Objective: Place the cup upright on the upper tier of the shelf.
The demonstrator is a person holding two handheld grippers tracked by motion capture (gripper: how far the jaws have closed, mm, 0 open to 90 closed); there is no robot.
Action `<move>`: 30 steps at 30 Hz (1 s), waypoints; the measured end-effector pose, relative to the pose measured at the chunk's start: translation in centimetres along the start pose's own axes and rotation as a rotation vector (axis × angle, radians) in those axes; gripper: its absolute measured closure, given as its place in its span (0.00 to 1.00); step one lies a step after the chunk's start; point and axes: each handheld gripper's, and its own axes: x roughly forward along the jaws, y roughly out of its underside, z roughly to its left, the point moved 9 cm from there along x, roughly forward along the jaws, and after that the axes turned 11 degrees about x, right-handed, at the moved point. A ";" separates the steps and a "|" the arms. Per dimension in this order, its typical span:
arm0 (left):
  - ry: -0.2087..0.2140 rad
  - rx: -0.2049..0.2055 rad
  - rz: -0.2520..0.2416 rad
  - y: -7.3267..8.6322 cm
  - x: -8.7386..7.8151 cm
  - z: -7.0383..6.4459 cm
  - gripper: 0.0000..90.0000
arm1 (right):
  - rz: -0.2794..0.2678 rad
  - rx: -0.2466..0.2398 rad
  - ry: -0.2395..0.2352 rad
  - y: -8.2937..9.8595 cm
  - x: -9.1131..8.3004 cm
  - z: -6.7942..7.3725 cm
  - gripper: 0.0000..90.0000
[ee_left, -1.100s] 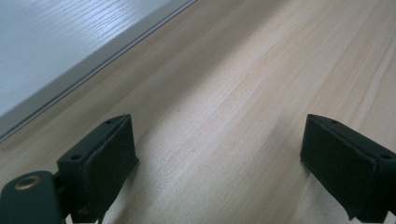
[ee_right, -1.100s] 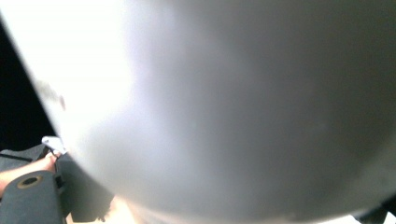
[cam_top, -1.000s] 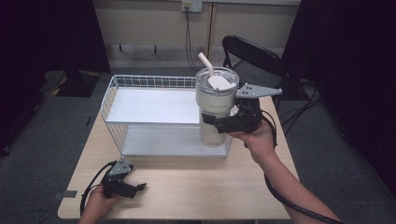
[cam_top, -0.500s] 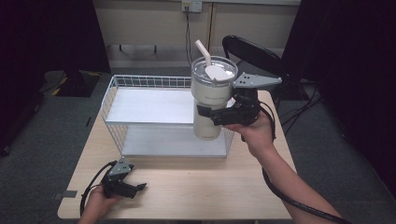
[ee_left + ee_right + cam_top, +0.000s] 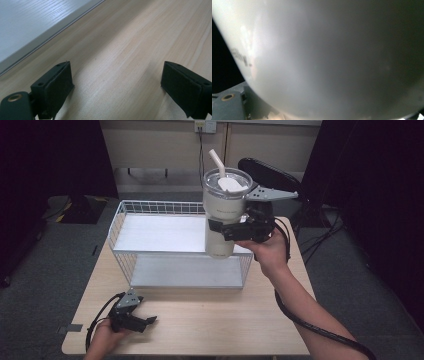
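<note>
Black hand-held gripper (image 5: 225,228), grey plate

Your tumbler (image 5: 223,210) held above the rack (image 5: 150,210) top shelf, right end, shelf surface bare to your left, wire rim fencing three sides, table (image 5: 225,320) front strip open beside your left gripper (image 5: 145,321).

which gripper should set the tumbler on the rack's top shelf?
Right. The right gripper is shut on the tumbler, held above the top shelf of the wire rack. The left gripper lies open on the table's near corner.
</note>
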 end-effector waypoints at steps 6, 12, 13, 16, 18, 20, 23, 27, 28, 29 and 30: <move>0.001 0.000 0.001 0.0 0.0 0.0 0.11 | -0.003 -0.014 0.035 -0.6 1.2 -0.8 0.11; 0.004 -0.002 0.000 0.0 0.0 0.0 0.11 | -0.010 -0.025 0.071 -0.9 2.8 -1.8 0.11; 0.001 0.000 0.001 0.0 0.0 0.0 0.11 | -0.007 -0.019 0.072 -0.9 3.1 -2.0 0.11; 0.003 -0.001 0.000 0.0 0.0 0.0 0.11 | 0.001 -0.016 0.091 -0.8 4.1 -2.6 0.11; 0.004 -0.002 0.000 0.0 0.0 0.0 0.11 | 0.005 -0.017 0.106 -0.6 4.6 -3.0 0.11; 0.002 0.000 0.001 0.0 0.0 0.0 0.11 | 0.007 -0.018 0.111 -0.5 5.1 -3.2 0.11; 0.001 0.000 0.001 0.0 0.0 0.0 0.11 | 0.001 -0.001 0.122 -0.3 5.9 -3.8 0.11; 0.003 -0.001 0.000 0.0 0.0 0.0 0.11 | 0.000 0.002 0.136 -0.2 6.6 -4.4 0.11; 0.002 0.000 0.001 0.0 0.0 0.0 0.11 | -0.007 0.003 0.133 -0.2 6.6 -4.4 0.11; 0.003 -0.002 0.000 0.0 0.0 0.0 0.11 | -0.010 0.000 0.133 -0.2 6.7 -4.4 0.11; 0.001 0.001 0.001 0.0 0.0 0.0 0.11 | -0.012 -0.005 0.134 -0.2 6.7 -4.3 0.11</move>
